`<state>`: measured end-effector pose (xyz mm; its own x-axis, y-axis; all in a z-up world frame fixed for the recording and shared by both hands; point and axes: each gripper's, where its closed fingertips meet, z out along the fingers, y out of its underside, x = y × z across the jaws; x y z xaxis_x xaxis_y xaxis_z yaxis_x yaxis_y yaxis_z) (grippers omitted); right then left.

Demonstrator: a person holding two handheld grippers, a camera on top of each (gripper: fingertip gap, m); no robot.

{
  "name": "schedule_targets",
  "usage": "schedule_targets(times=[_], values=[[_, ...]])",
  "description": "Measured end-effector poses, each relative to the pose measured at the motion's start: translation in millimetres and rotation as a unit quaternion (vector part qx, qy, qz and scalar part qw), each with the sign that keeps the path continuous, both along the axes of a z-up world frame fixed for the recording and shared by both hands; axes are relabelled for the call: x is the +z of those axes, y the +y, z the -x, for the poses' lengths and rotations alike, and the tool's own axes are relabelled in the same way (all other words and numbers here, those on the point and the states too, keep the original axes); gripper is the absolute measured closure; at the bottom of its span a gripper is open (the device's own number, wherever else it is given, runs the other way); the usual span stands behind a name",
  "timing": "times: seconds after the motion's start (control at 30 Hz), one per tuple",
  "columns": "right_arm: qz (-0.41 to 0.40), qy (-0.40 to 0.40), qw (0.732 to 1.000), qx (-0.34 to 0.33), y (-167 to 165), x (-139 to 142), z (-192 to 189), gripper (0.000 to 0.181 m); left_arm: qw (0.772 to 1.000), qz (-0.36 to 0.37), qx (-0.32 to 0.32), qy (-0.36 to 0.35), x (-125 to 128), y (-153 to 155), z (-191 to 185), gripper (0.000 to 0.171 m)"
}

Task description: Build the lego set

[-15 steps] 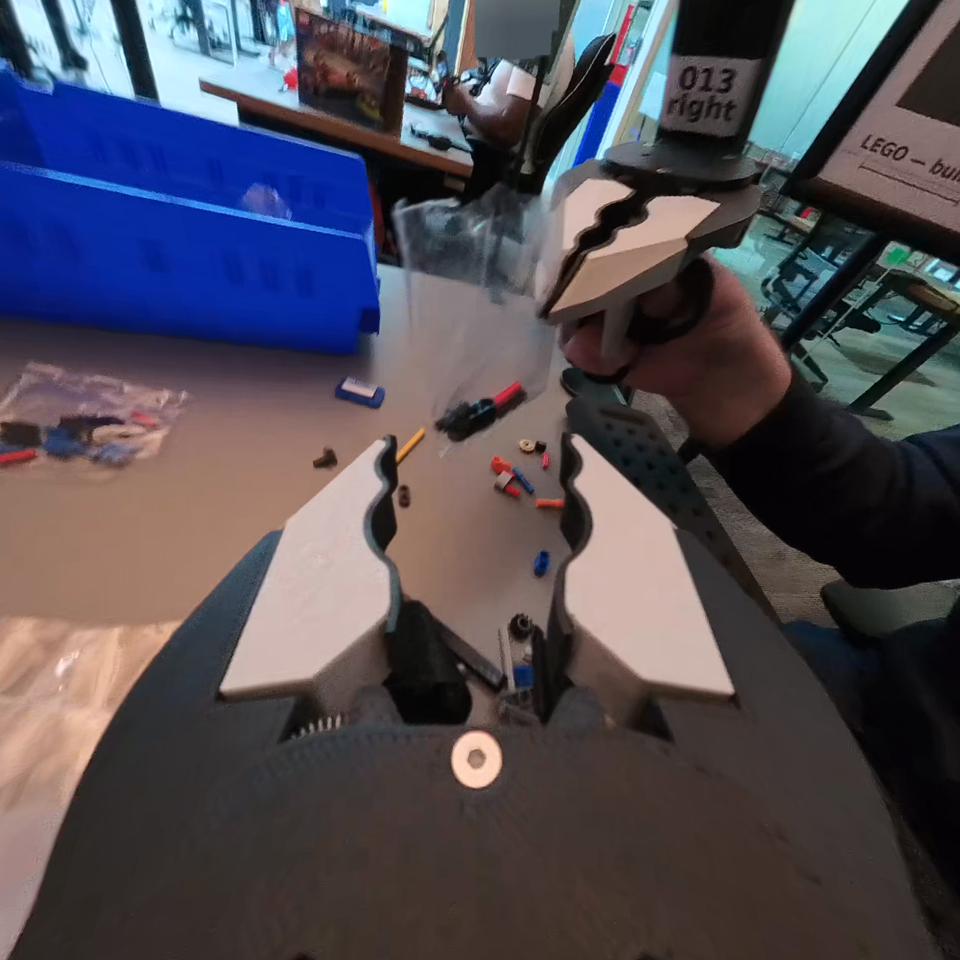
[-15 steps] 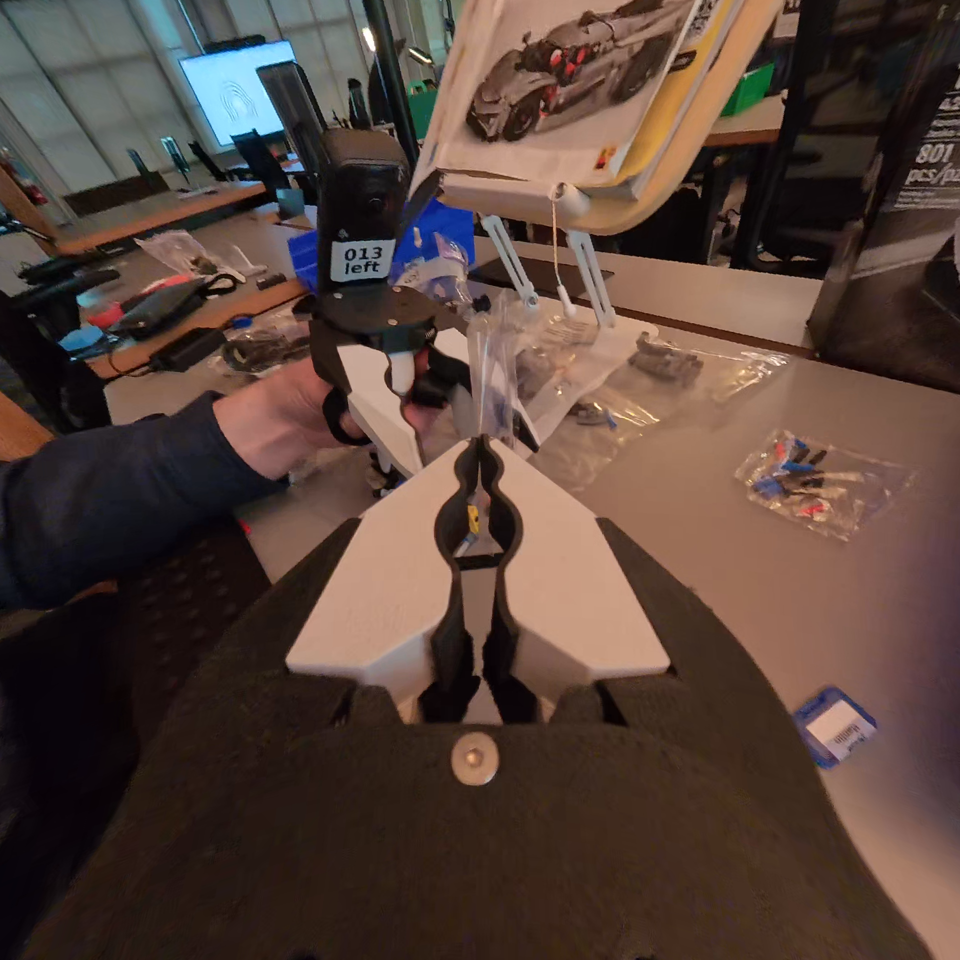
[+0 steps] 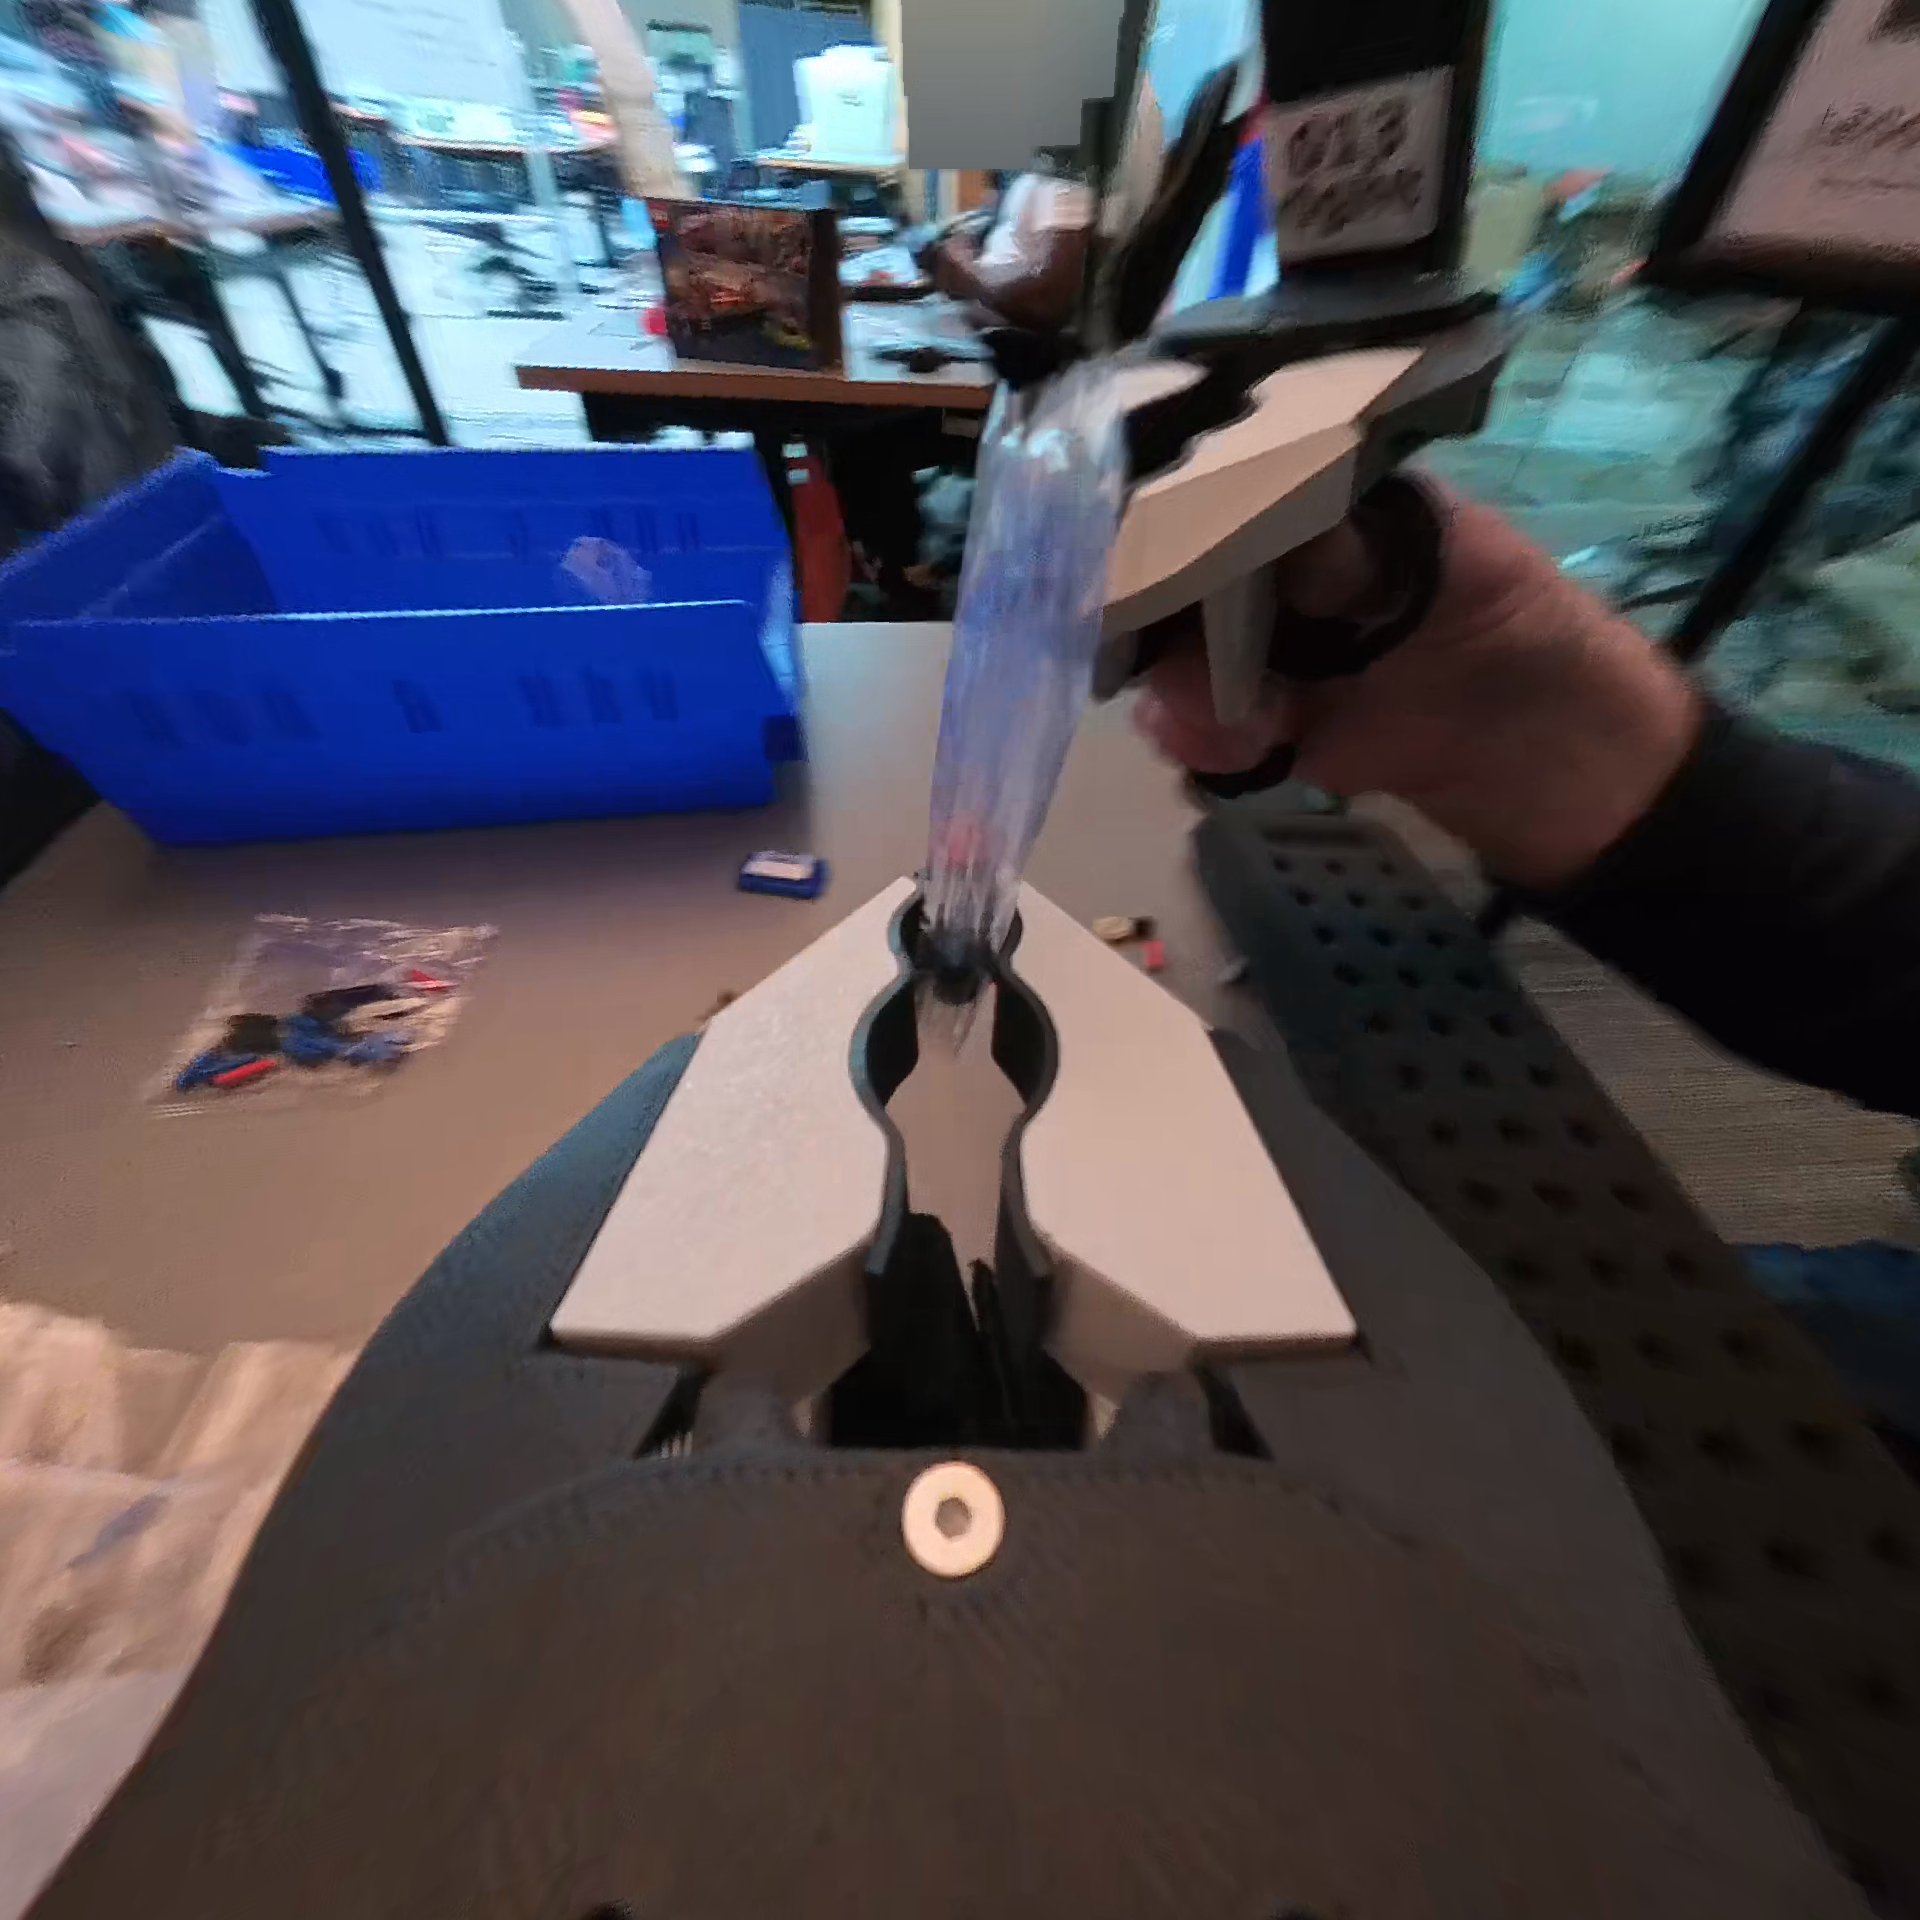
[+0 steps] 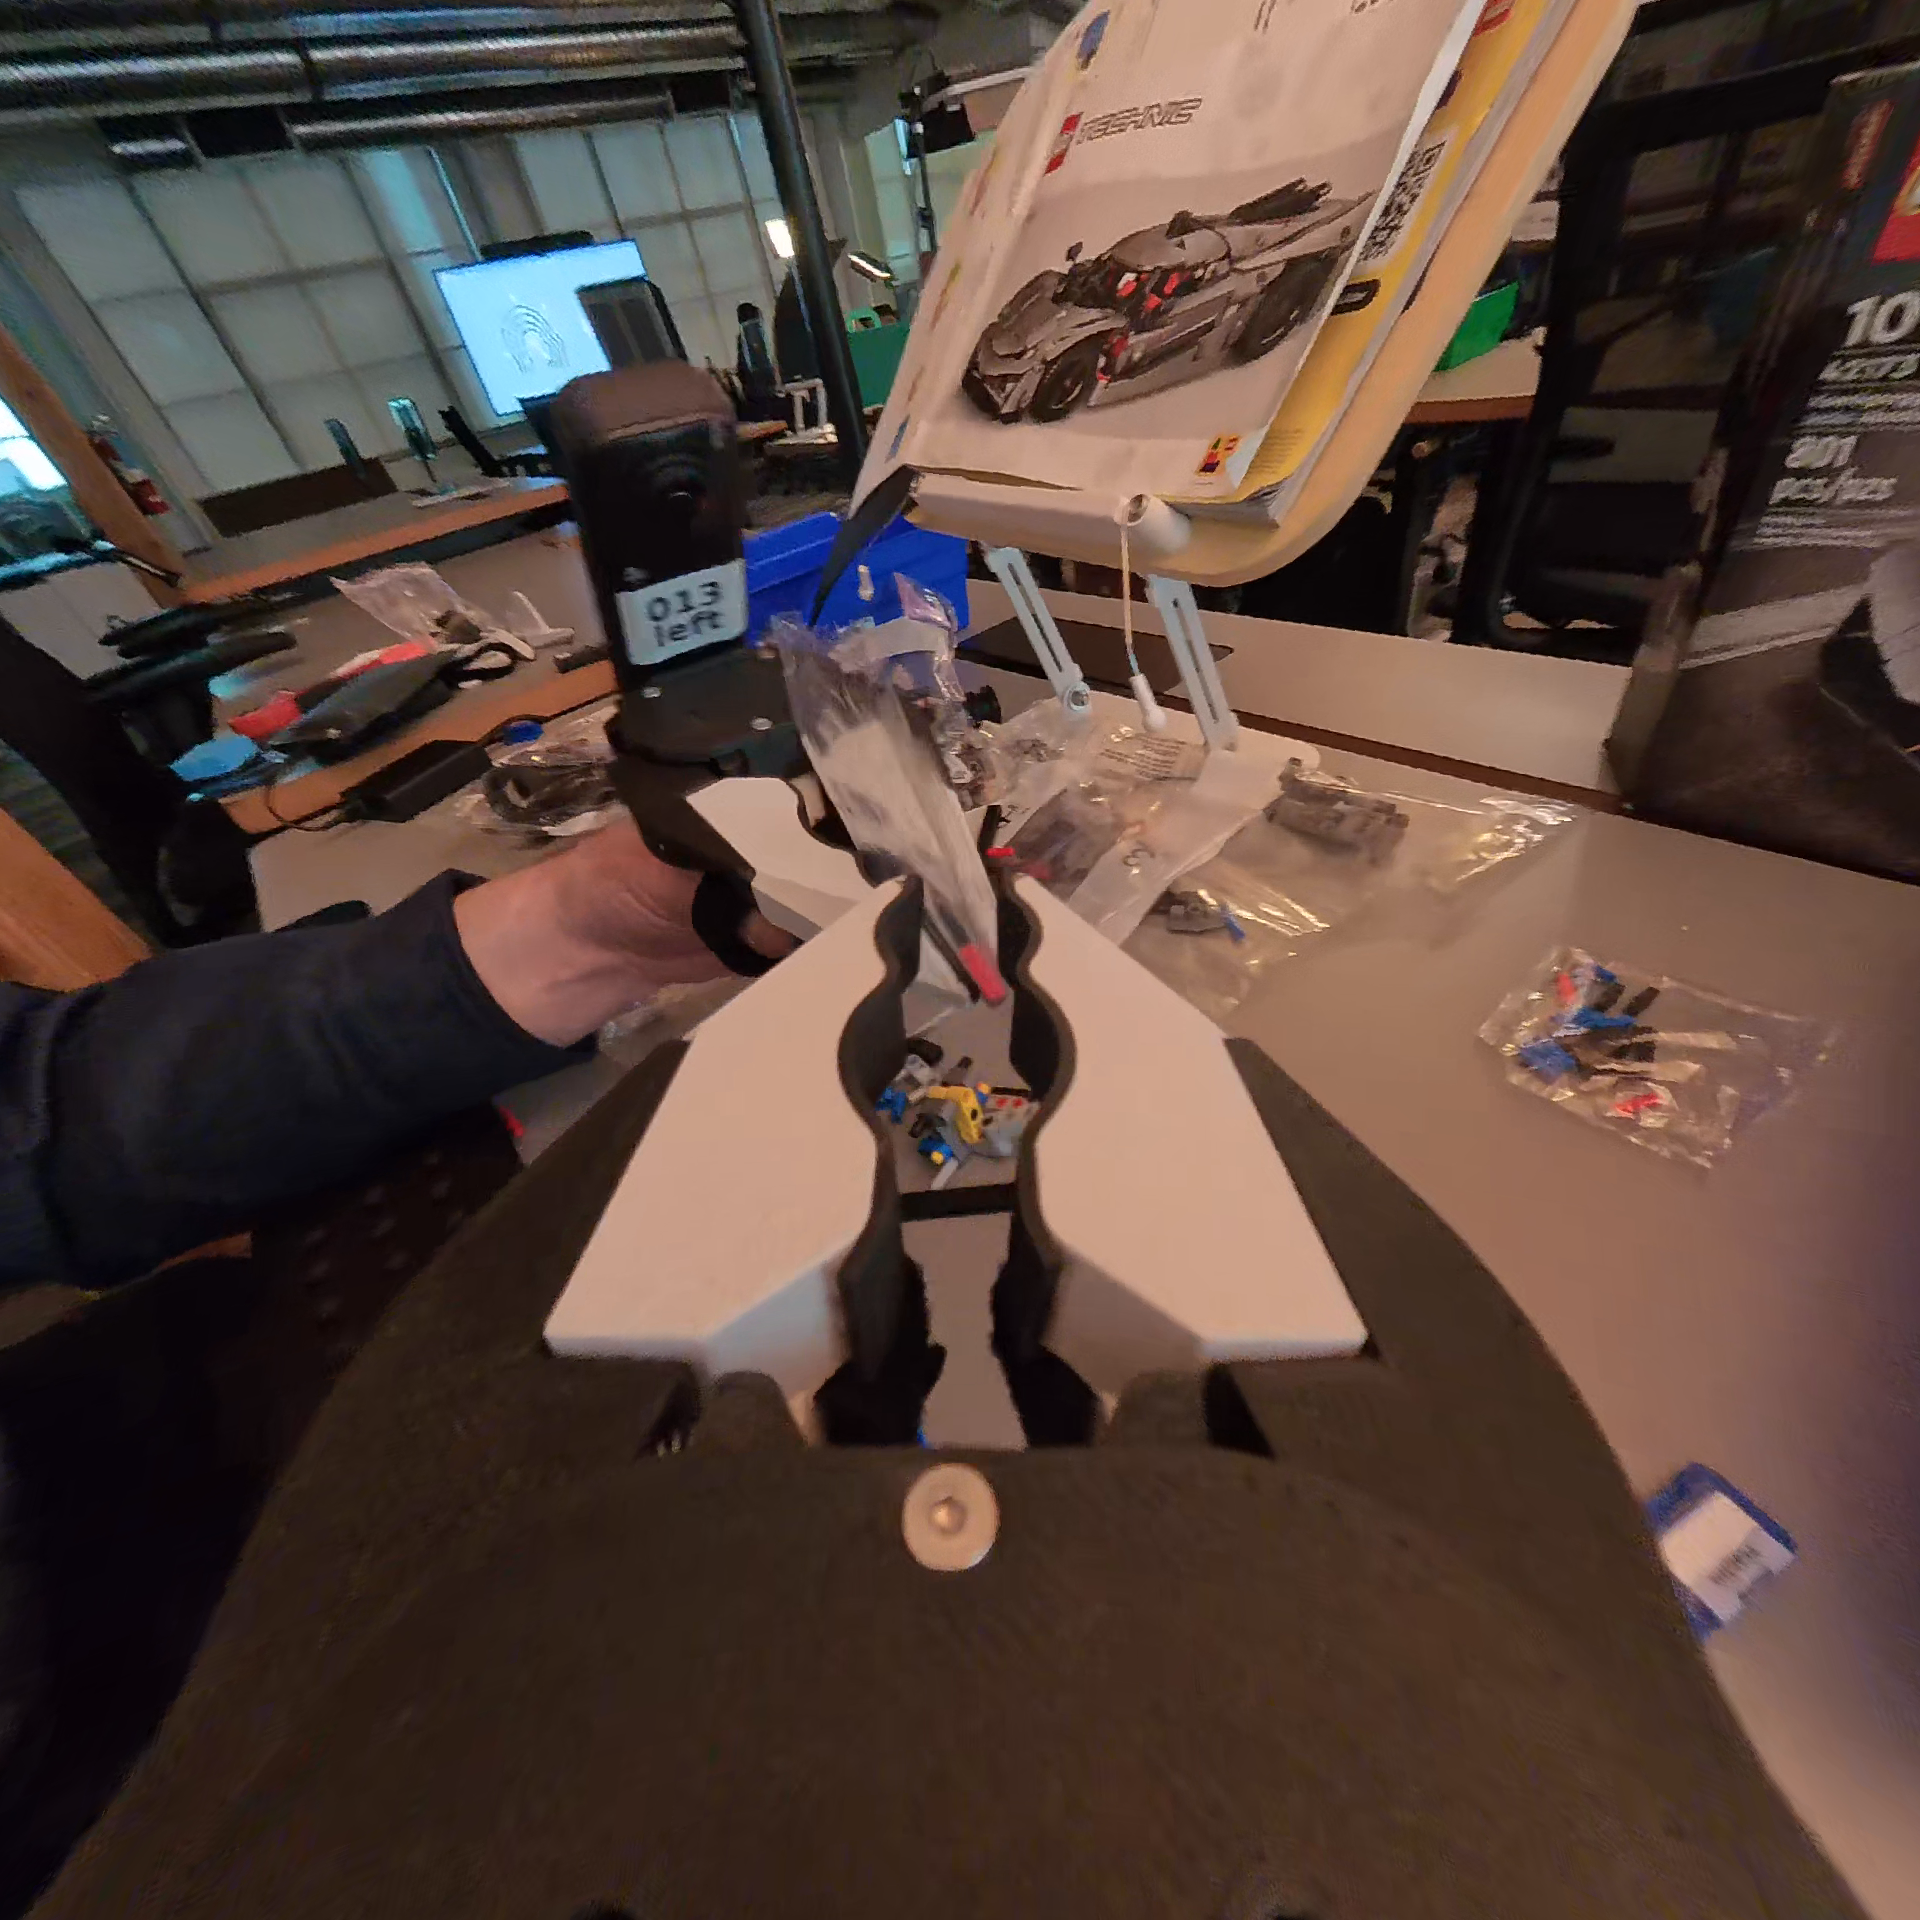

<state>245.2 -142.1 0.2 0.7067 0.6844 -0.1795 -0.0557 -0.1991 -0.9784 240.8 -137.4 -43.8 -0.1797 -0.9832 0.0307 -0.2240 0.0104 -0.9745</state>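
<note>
A clear plastic bag (image 3: 997, 675) with a few lego pieces inside is stretched between my two grippers above the grey table (image 3: 520, 1195). My left gripper (image 3: 961, 935) is shut on its lower end, where dark pieces bunch up. My right gripper (image 4: 958, 904) holds the other end (image 4: 883, 769), its jaws kept slightly apart by the bag and a red piece in it. In the left wrist view the right gripper (image 3: 1127, 457) sits up and to the right. In the right wrist view the left gripper (image 4: 831, 831) is just ahead. Loose small pieces (image 4: 961, 1117) lie on the table below.
A blue bin (image 3: 416, 675) stands at the back left. A sealed bag of pieces (image 4: 1621, 1039) and a small blue labelled item (image 4: 1720, 1548) lie on the table. An instruction booklet on a stand (image 4: 1164, 281), several more bags (image 4: 1195, 831) and the set's box (image 4: 1787, 499) stand behind. The tips of one gripper are about 4 cm away from the tips of the other.
My left gripper was open over the loose pieces; it has risen and shut on the bag's lower end. My right gripper's jaws have parted a little and the bag now runs straight between both grippers.
</note>
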Motion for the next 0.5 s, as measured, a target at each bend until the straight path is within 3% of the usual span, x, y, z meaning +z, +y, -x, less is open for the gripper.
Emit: schedule_targets(times=[0.17, 0.3, 0.5], values=[[-0.063, -0.084, 0.994, -0.036, -12, 21, -3, 0.158, 0.996, -0.084, 0.039, 0.001, 4, 7, 0, 0.165], [-0.127, -0.183, 0.974, -0.035, -25, 38, 16, 0.161, 0.993, -0.105, 0.042, 0.024, -4, 6, -2, 0.165], [-0.071, -0.303, 0.949, -0.043, -11, 16, 22, 0.172, 0.991, -0.119, 0.044, 0.038, -8, 5, -2, 0.165]])
